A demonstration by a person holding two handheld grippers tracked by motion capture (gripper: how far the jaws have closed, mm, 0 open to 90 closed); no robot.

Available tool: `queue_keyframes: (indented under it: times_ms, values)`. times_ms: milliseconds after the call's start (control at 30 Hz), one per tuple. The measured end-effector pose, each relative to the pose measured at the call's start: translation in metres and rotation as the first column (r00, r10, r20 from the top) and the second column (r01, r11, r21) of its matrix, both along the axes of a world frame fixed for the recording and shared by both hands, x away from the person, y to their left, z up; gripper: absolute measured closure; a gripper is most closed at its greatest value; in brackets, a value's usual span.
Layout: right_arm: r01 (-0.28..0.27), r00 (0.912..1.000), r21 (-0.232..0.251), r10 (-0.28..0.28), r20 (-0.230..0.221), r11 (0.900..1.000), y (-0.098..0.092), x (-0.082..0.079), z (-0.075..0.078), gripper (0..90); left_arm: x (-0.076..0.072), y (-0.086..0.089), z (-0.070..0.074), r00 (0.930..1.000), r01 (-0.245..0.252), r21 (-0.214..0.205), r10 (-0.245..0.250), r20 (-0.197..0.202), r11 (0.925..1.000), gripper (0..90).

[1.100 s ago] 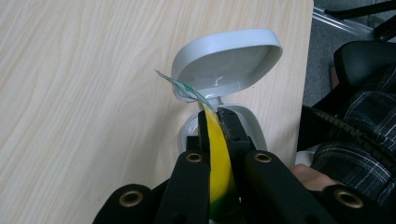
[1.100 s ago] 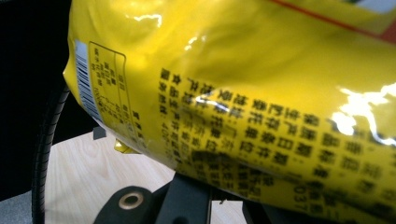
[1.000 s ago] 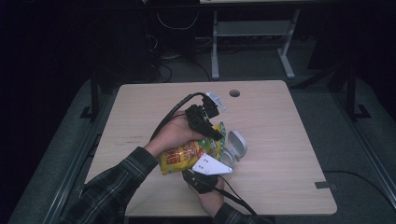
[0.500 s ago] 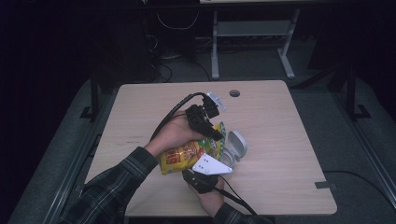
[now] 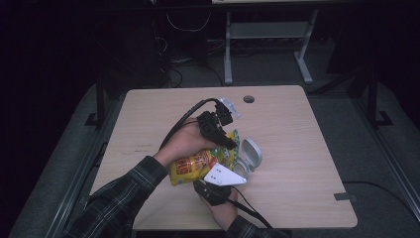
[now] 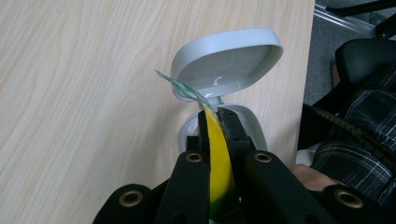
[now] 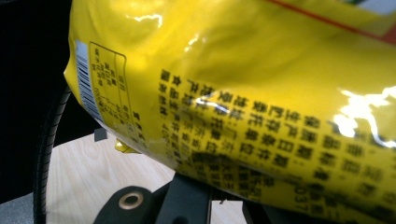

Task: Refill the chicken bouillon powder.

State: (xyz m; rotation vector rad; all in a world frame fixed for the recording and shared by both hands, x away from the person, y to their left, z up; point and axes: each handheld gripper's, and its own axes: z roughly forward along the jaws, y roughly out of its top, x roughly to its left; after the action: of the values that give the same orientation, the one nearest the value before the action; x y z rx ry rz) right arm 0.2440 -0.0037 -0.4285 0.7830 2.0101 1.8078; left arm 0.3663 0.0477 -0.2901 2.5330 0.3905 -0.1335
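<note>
One snack bag, one bin, two grippers

One left gripper [image 5: 229, 144] was clamped on one crinkled yellow foil snack bag [image 5: 195, 166] above the wooden table [image 5: 297, 129]; beside it stood one small grey plastic bin with its lid raised [image 5: 250, 154]; one right gripper [image 5: 218, 186], closed, pressed against the bag's underside.
</note>
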Motion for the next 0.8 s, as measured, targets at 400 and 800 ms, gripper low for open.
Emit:
queue_keyframes:
  times_ms: [400, 800]
  values:
    - [0.001, 1.0, 0.002, -0.001, -0.002, 1.0, -0.0001, -0.0003, 0.0001, 89.8, 0.0001, -0.0006, 0.0001, 1.0, 0.004, 0.003, -0.004, 0.001, 1.0, 90.0]
    - [0.0, 1.0, 0.006, 0.0, -0.002, 1.0, -0.0004, -0.0003, 0.0003, 89.8, 0.0005, -0.0017, 0.0, 1.0, 0.002, 0.008, -0.002, -0.001, 1.0, 90.0]
